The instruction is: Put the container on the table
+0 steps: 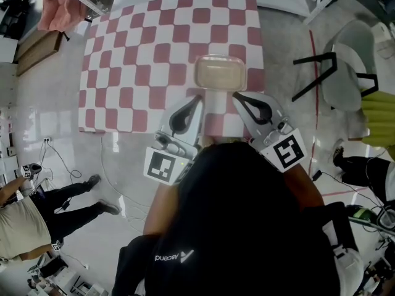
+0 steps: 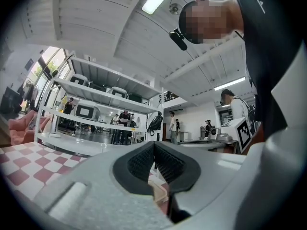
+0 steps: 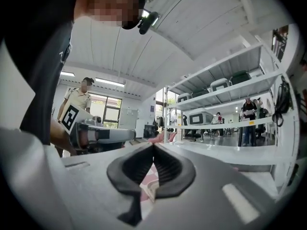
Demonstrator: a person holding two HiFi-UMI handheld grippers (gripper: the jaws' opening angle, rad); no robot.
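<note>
Container [image 1: 220, 73] sits flat on the table [image 1: 123, 73], upper middle of the head view. It's on the checkered top, right of centre, a little in from the near edge. Looks level and nothing leans on it. I see nothing else on the table.

Left claw [image 1: 197, 98]: pads pressed together, nothing in them. In the left gripper view the left claw [image 2: 154, 145] has its ribbed pads meeting at the tip, with only a scrap of checkered top showing through the loop behind.

Right claw [image 1: 236, 95]: same, closed and empty. In the right gripper view the right claw [image 3: 153, 146] shows pads meeting at the tip, no object between.

In the head view both tips sit just below the container's near edge, one at each lower corner. They look apart from it, but from straight above I can't rule out a touch. Both gripper views look out level across the room, so neither shows the container clearly.

Status, my read: placement done. Container is on the table and neither claw holds it. All that seems left is backing both claws off.
</note>
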